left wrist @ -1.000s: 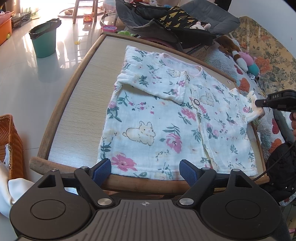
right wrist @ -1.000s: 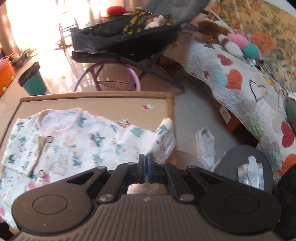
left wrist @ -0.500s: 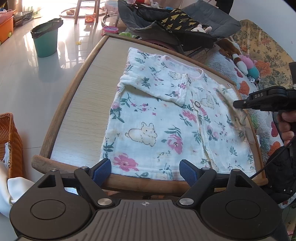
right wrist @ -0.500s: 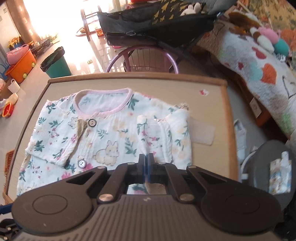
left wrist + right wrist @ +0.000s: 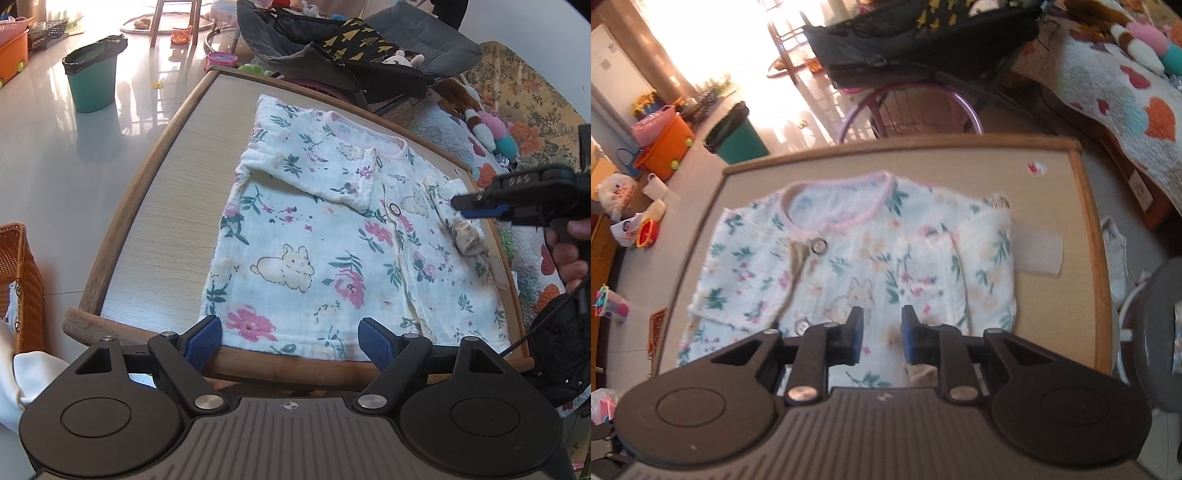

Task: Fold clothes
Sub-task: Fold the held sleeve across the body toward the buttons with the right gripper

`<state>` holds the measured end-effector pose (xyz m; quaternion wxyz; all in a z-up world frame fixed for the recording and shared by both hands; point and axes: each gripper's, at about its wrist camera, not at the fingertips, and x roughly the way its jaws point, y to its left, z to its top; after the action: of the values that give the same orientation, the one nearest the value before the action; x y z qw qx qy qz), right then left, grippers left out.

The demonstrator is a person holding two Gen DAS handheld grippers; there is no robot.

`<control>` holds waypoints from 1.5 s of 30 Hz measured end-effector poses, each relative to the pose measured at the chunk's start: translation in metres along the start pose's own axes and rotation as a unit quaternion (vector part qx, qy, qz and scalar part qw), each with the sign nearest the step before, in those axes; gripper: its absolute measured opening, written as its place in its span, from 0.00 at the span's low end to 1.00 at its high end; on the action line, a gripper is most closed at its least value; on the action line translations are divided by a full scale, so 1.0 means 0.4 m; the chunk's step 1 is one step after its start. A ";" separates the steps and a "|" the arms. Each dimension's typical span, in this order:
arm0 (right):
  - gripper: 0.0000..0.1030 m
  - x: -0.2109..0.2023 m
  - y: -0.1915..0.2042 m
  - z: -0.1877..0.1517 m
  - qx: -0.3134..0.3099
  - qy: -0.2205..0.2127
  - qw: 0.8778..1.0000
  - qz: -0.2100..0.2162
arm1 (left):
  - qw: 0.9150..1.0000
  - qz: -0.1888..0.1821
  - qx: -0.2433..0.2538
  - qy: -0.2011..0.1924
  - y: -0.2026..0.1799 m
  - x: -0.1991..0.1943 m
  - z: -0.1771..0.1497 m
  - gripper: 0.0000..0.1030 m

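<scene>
A white baby top with flowers and bunnies (image 5: 314, 251) lies flat on the wooden table (image 5: 166, 192), buttons up, pink collar at the far end. Both sleeves are folded in over the body; the right sleeve (image 5: 461, 229) lies loose on the chest. My left gripper (image 5: 291, 339) is open and empty, just off the table's near edge at the hem. My right gripper (image 5: 882, 338) is open and empty, hovering over the top (image 5: 857, 258) beside the folded sleeve (image 5: 982, 266). It shows from the side in the left wrist view (image 5: 476, 208).
A wicker basket (image 5: 18, 280) with white cloth stands left of the table. A green bin (image 5: 94, 79) stands on the floor beyond. A dark baby bouncer (image 5: 354, 62) and a quilted bed (image 5: 1115, 81) border the far and right sides. A clear flat strip (image 5: 1038, 254) lies on the table.
My right gripper carried the right sleeve inward over the chest, then opened and let it go. The sleeve now lies folded on the top. My left gripper stayed put.
</scene>
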<state>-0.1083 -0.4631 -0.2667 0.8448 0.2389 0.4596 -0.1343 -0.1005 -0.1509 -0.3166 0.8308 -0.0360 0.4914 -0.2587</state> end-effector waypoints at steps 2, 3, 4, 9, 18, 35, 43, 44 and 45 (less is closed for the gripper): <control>0.23 -0.019 0.001 0.020 -0.005 -0.010 1.000 -0.012 | 1.000 -0.001 -0.001 0.000 0.000 -0.001 0.000 0.80; 0.23 -0.021 -0.003 0.030 -0.002 -0.010 1.000 -0.026 | 1.000 -0.001 -0.002 0.000 0.001 -0.001 0.000 0.80; 0.23 -0.020 -0.007 0.037 -0.001 -0.008 0.999 -0.037 | 1.000 -0.001 -0.002 -0.001 0.002 -0.001 0.000 0.80; 0.23 0.023 -0.028 0.033 0.000 0.016 0.998 -0.064 | 1.000 -0.003 -0.004 -0.001 0.004 -0.001 0.000 0.80; 0.23 0.065 -0.048 -0.001 0.016 0.030 0.995 -0.094 | 1.000 -0.006 -0.007 -0.002 0.007 0.000 -0.002 0.80; 0.06 0.011 0.015 0.038 0.009 0.003 0.999 -0.042 | 1.000 -0.005 -0.005 -0.001 0.004 -0.002 -0.001 0.80; 0.06 0.014 0.062 0.058 0.001 -0.006 1.000 -0.023 | 1.000 -0.008 -0.008 -0.002 0.007 0.000 -0.001 0.80; 0.06 0.021 0.064 0.056 0.000 -0.003 1.000 -0.025 | 1.000 -0.009 -0.008 -0.003 0.007 0.000 -0.002 0.80; 0.06 0.029 0.066 0.054 -0.001 0.000 1.000 -0.027 | 1.000 -0.009 -0.009 -0.003 0.008 0.000 -0.002 0.80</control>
<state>-0.0747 -0.4523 -0.2591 0.8410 0.2260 0.4660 -0.1565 -0.1000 -0.1481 -0.3181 0.8294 -0.0483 0.4910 -0.2620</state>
